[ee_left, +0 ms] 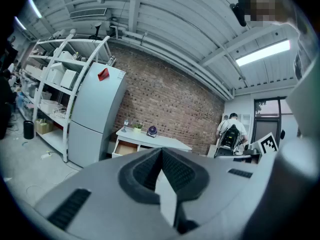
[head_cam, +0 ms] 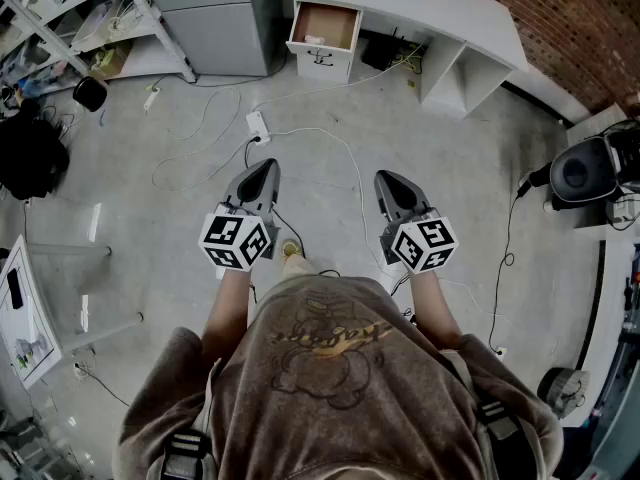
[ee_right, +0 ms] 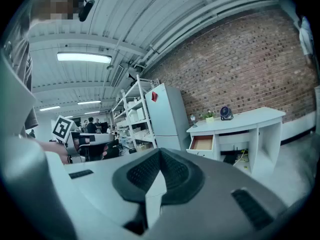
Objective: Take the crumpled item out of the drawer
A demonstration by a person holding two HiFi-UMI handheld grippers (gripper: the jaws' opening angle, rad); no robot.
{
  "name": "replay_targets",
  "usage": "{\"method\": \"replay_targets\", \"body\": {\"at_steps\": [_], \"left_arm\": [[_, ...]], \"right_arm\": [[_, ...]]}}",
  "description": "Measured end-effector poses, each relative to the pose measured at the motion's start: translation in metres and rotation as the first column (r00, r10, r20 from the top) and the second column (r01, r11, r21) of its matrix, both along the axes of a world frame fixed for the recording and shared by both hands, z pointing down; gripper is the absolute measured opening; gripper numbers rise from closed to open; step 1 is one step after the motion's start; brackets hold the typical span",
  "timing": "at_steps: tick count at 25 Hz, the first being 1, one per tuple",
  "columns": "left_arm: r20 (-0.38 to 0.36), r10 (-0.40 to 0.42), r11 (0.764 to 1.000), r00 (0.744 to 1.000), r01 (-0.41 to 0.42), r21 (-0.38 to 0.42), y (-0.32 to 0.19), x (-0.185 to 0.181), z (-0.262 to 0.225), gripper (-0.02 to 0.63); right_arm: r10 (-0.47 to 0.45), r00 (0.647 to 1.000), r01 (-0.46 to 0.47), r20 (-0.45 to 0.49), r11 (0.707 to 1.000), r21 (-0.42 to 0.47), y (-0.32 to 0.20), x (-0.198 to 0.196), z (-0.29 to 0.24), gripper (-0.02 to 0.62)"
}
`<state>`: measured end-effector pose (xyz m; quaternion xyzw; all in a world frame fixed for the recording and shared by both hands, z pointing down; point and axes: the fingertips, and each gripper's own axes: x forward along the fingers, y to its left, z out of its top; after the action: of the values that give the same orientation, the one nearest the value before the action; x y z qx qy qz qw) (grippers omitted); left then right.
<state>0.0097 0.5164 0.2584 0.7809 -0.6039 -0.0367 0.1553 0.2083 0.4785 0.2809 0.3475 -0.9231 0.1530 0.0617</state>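
Far ahead, a white desk [head_cam: 470, 18] has its top-left drawer [head_cam: 325, 26] pulled open, showing a brown inside. A small pale thing [head_cam: 314, 39] lies at the drawer's front edge; it is too small to tell what it is. I hold both grippers at waist height over the concrete floor, well short of the desk. My left gripper [head_cam: 266, 170] is shut, its jaws meeting at the tip with nothing between them. My right gripper [head_cam: 386, 181] is shut and empty too. The open drawer [ee_left: 125, 148] also shows beyond the left gripper [ee_left: 161, 151], and the same drawer [ee_right: 202, 143] beyond the right gripper [ee_right: 160, 153].
A grey fridge [head_cam: 215, 13] stands left of the desk, with a white shelving rack [head_cam: 90, 18] further left. Cables [head_cam: 335, 153] and a power strip [head_cam: 258, 125] lie on the floor between me and the desk. A black bag [head_cam: 30, 153] sits left, a round black device [head_cam: 585, 168] right.
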Motion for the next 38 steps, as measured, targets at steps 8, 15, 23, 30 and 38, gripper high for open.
{"method": "replay_targets", "body": {"at_steps": [8, 15, 23, 30, 38], "left_arm": [[-0.009, 0.030, 1.000, 1.000, -0.030, -0.003, -0.031, -0.019, 0.004, 0.008], [-0.005, 0.084, 0.996, 0.996, -0.084, 0.013, -0.051, -0.046, 0.007, 0.008], [0.004, 0.120, 0.993, 0.993, -0.120, 0.010, -0.070, -0.066, 0.010, 0.008], [0.005, 0.125, 0.992, 0.992, -0.125, -0.009, -0.089, -0.076, 0.019, 0.008], [0.008, 0.127, 0.992, 0.992, -0.127, -0.019, -0.126, -0.081, 0.024, 0.008]], "right_arm": [[0.047, 0.999, -0.046, 0.022, 0.998, -0.035, -0.025, -0.018, 0.005, -0.003], [0.074, 0.997, -0.074, 0.022, 0.997, -0.024, -0.038, -0.053, 0.010, -0.003], [0.108, 0.994, -0.107, 0.023, 0.993, -0.039, -0.046, -0.076, 0.019, -0.003], [0.118, 0.993, -0.117, 0.020, 0.992, -0.044, -0.067, -0.084, 0.025, -0.002], [0.106, 0.994, -0.105, 0.016, 0.994, -0.044, -0.106, -0.097, 0.029, -0.003]]}}
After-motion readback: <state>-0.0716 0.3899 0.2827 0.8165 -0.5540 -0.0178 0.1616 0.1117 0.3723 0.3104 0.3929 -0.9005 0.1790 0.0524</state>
